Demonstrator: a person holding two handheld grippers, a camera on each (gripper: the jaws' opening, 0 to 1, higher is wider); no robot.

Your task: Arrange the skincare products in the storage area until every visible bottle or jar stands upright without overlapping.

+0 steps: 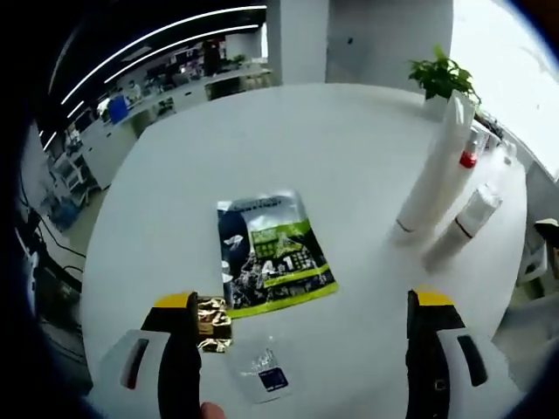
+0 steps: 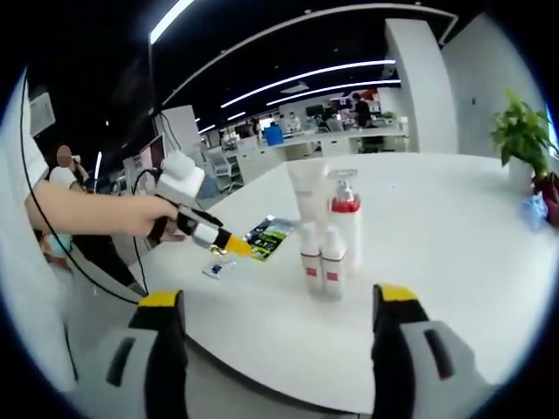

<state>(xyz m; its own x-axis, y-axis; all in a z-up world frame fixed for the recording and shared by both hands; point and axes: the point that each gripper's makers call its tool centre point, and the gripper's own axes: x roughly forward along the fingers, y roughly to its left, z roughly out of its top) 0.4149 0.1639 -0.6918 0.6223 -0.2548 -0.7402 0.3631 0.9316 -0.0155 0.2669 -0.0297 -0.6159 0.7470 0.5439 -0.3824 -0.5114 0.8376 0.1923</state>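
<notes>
The left gripper (image 1: pixel 301 327) has its jaws wide apart, holding nothing, above the green sachet (image 1: pixel 271 253) lying flat; the right gripper (image 2: pixel 279 327) is also wide, empty; the 4 upright bottles (image 2: pixel 325 236) stand close together, so a careless push could topple them.

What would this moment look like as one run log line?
left gripper: open above green sachet | right gripper: open, empty | bottles: upright, clustered | table: white

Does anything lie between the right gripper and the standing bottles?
Nothing visible does. In the right gripper view, bare white table runs from the open right gripper to the bottle cluster. The left gripper hovers off to the side.
</notes>
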